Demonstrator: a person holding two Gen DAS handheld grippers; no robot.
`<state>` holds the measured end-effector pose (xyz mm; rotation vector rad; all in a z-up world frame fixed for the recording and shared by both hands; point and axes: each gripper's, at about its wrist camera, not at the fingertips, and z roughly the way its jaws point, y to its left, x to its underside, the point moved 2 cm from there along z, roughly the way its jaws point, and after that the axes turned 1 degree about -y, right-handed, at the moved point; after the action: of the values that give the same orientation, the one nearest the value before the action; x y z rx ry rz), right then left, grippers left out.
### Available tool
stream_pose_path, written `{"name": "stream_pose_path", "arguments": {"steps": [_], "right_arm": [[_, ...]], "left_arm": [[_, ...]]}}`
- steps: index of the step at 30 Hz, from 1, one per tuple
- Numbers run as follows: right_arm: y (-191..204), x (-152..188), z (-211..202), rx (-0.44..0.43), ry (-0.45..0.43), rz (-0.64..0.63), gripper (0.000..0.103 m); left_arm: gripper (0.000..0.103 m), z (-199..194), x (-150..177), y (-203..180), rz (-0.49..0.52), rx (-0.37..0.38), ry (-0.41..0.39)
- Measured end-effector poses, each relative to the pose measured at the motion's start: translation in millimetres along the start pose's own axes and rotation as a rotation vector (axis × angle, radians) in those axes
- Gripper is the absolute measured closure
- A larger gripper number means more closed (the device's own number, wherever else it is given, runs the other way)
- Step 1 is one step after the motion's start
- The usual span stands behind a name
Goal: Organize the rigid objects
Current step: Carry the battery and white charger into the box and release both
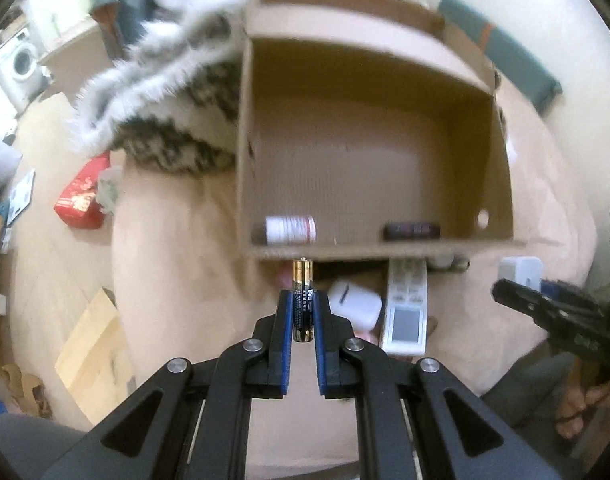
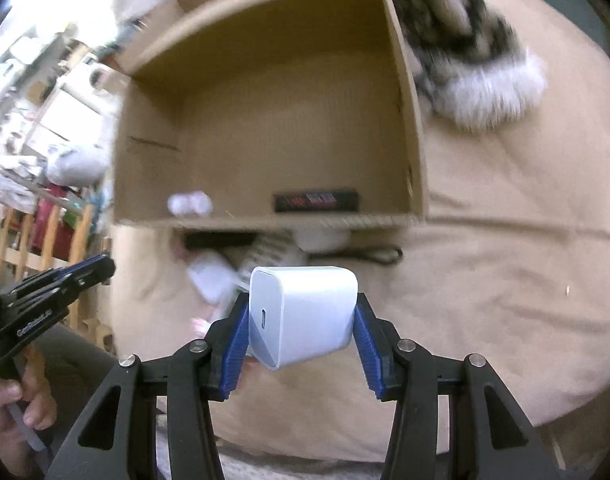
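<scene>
The left gripper (image 1: 303,312) pinches a black-and-gold AA battery (image 1: 302,300) between its blue pads, low in the centre of the left wrist view. The battery's long axis runs up the frame, its small metal tip toward the open brown cardboard box (image 1: 245,152) above; its blue label print is too blurred to read.

The right gripper (image 2: 301,320) clamps a white rounded plastic charger block (image 2: 305,312) by its two sides, low centre in the right wrist view. The block's face with an oval port slot is turned lower left.

Inside the box, against its near wall, lie a white cylindrical bottle with a red-printed label (image 1: 291,230) at left and a flat black bar with red markings (image 1: 412,231) at right, both on their sides, text illegible. Below the box, on the beige cloth (image 1: 177,280), rest a white remote with grey screen (image 1: 405,312) and a white rounded case (image 1: 355,300). "GenRobot.AI" shows on the gripper at the right view's left edge.
</scene>
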<state>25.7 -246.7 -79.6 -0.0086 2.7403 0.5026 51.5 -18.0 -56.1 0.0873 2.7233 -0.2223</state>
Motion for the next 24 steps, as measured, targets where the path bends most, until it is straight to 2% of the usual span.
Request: {"name": "stream_pose_path", "arguments": {"steps": [5, 9, 18, 24], "right_arm": [[13, -21, -31, -0.049, -0.114, -0.016, 0.052], [23, -45, -43, -0.054, -0.173, -0.047, 0.052], [37, -97, -41, -0.038, -0.23, -0.1, 0.052], [21, -108, -4, -0.036, -0.183, -0.065, 0.052]], "left_arm": [[0.094, -13, -27, 8, -0.04, -0.011, -0.042], [0.094, -19, -47, 2, -0.03, -0.028, -0.064], [0.094, 0, -86, -13, 0.016, -0.044, -0.089], [0.094, 35, -97, -25, 0.057, -0.065, -0.062]]}}
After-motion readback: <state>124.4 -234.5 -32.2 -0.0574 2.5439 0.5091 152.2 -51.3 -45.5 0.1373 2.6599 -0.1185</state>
